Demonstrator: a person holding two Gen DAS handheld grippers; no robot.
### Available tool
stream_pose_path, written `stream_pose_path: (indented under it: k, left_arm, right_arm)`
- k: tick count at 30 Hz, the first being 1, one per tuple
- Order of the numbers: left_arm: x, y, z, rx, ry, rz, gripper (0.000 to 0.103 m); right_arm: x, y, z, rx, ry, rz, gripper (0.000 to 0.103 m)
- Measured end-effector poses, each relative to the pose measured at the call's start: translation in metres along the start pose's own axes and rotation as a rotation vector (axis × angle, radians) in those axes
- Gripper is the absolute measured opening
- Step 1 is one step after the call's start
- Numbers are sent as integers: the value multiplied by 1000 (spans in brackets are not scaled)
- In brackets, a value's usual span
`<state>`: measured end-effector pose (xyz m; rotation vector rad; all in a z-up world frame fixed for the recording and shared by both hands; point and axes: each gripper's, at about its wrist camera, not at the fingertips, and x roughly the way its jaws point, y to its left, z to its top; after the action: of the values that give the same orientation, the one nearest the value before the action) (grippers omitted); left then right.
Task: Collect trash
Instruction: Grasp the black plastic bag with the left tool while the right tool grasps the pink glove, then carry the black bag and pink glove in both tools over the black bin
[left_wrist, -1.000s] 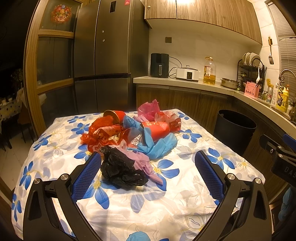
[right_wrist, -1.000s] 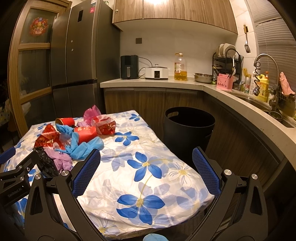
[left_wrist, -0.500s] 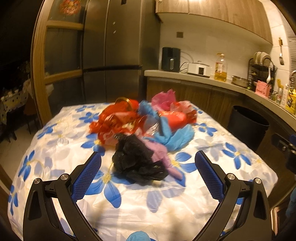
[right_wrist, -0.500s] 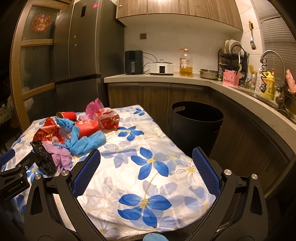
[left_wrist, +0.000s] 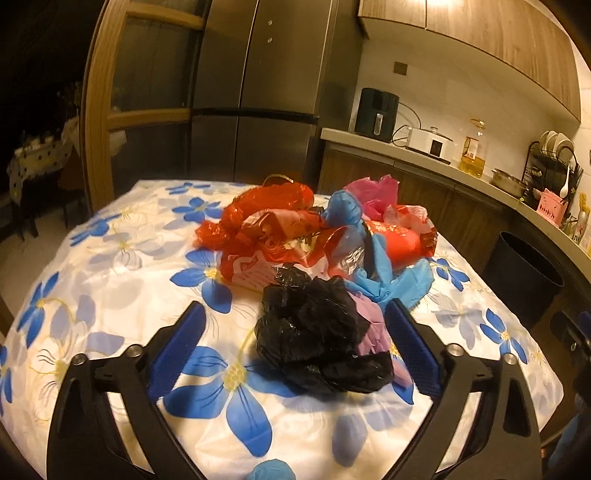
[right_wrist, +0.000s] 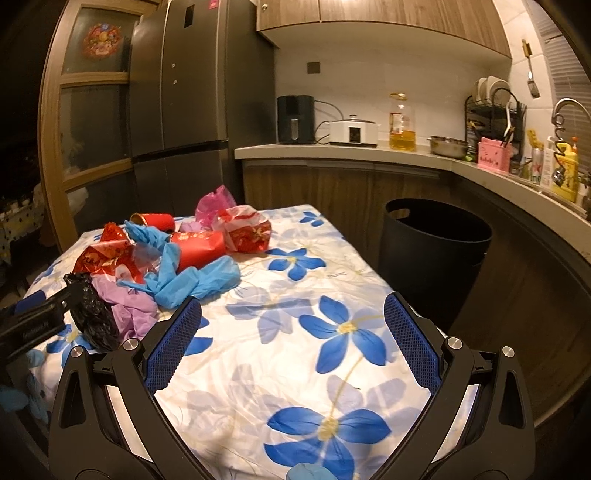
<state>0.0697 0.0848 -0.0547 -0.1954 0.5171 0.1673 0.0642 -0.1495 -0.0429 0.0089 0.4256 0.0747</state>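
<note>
The crumpled black plastic bag (left_wrist: 317, 332) lies at the near edge of the trash pile on your floral tablecloth (left_wrist: 110, 266), between the pads of your left gripper (left_wrist: 295, 332), whose jaws are closing without pressing it. Your right gripper (right_wrist: 291, 332) gapes wide over bare cloth. The black bin (right_wrist: 436, 243) stands beside the table.

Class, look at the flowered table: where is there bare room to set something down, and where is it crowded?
Bare cloth lies between the blue gloves and the table edge nearest the black bin, and ahead of the right gripper. The far-left part is crowded with red wrappers and a black bag.
</note>
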Motion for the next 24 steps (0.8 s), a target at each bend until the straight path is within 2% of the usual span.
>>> stream_pose_path:
  k: [2, 3, 5, 7, 8, 10, 15, 16, 17, 20, 24]
  left_arm:
    - [6, 0, 0, -4, 13, -9, 84]
    - [9, -1, -1, -1, 22, -12, 74]
    - [14, -1, -4, 8, 41, -19, 65]
    - [17, 0, -7, 15, 64, -31, 47]
    - [17, 0, -9, 19, 69, -33, 42]
    - [14, 2, -11, 18, 60, -33, 32]
    - [-7, 18, -12, -26, 1, -25, 20]
    - [-12, 21, -10, -36, -15, -24, 16]
    - [-17, 24, -9, -46, -27, -23, 6]
    - [-29, 35, -3, -77, -67, -4, 4]
    - [-31, 42, 0, -82, -75, 8, 4]
  right_arm:
    - [4, 3, 0, -3, 2, 16, 93]
    - [6, 5, 0, -2, 3, 26, 92]
    - [10, 7, 0, 0, 4, 43, 89]
    - [13, 11, 0, 3, 8, 65, 85]
    - [15, 15, 0, 1, 11, 81, 83]
    - [19, 23, -1, -10, 15, 120, 81]
    - [28, 54, -6, -51, 19, 229, 72]
    - [29, 60, -6, -56, 19, 246, 70]
    - [31, 66, -7, -60, 21, 264, 66]
    - [42, 85, -11, -74, 50, 324, 59]
    - [62, 109, -16, -91, 100, 386, 56]
